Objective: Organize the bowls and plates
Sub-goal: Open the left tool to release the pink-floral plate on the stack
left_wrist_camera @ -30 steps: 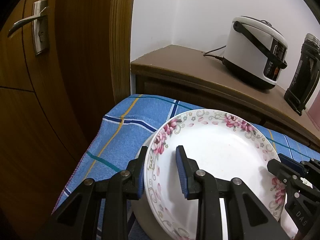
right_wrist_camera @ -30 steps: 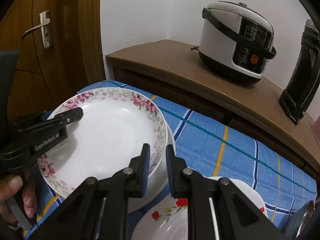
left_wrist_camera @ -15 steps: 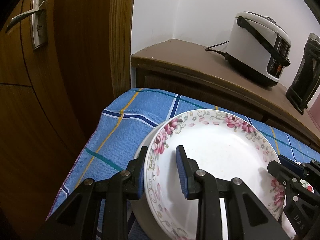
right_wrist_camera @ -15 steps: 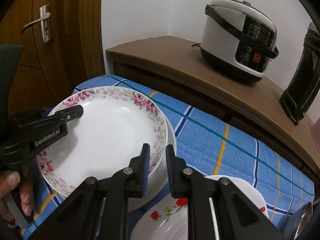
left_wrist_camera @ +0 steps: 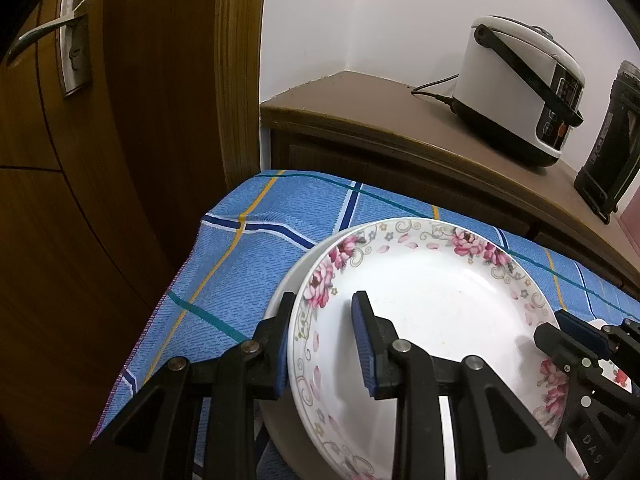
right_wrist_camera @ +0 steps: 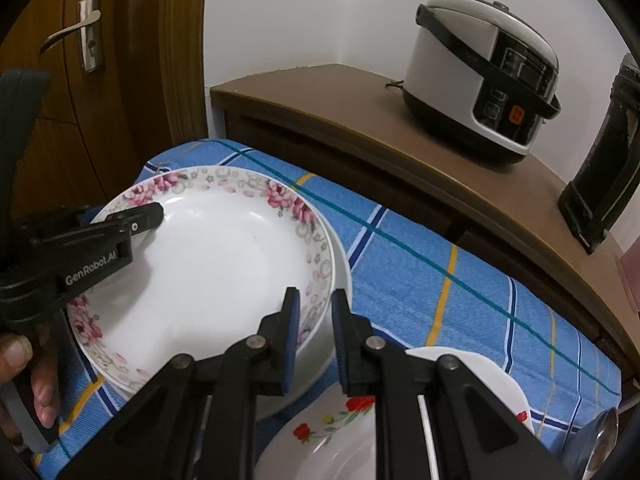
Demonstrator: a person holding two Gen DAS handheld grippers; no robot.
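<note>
A white plate with pink flowers on its rim (left_wrist_camera: 440, 304) (right_wrist_camera: 216, 272) lies on a plain white dish (left_wrist_camera: 288, 280) (right_wrist_camera: 340, 268) on the blue checked tablecloth. My left gripper (left_wrist_camera: 322, 340) (right_wrist_camera: 132, 216) straddles the near left rim of the flowered plate, one finger under and one over, with a gap still showing. My right gripper (right_wrist_camera: 314, 328) (left_wrist_camera: 560, 328) straddles the opposite rim, jaws narrowly apart. A second plate with red flowers (right_wrist_camera: 332, 428) lies below my right gripper.
The tablecloth (left_wrist_camera: 248, 248) (right_wrist_camera: 432, 292) drops off at the table's left edge beside a wooden door (left_wrist_camera: 100, 120). A wooden cabinet (left_wrist_camera: 380, 120) behind holds a white rice cooker (left_wrist_camera: 520, 88) (right_wrist_camera: 480, 72) and a black appliance (right_wrist_camera: 604, 152). A metal spoon (right_wrist_camera: 600, 444) shows at the right.
Both grippers have drawn back and risen slightly, so more of the tablecloth and cabinet shows. The plate and both grips look the same.
</note>
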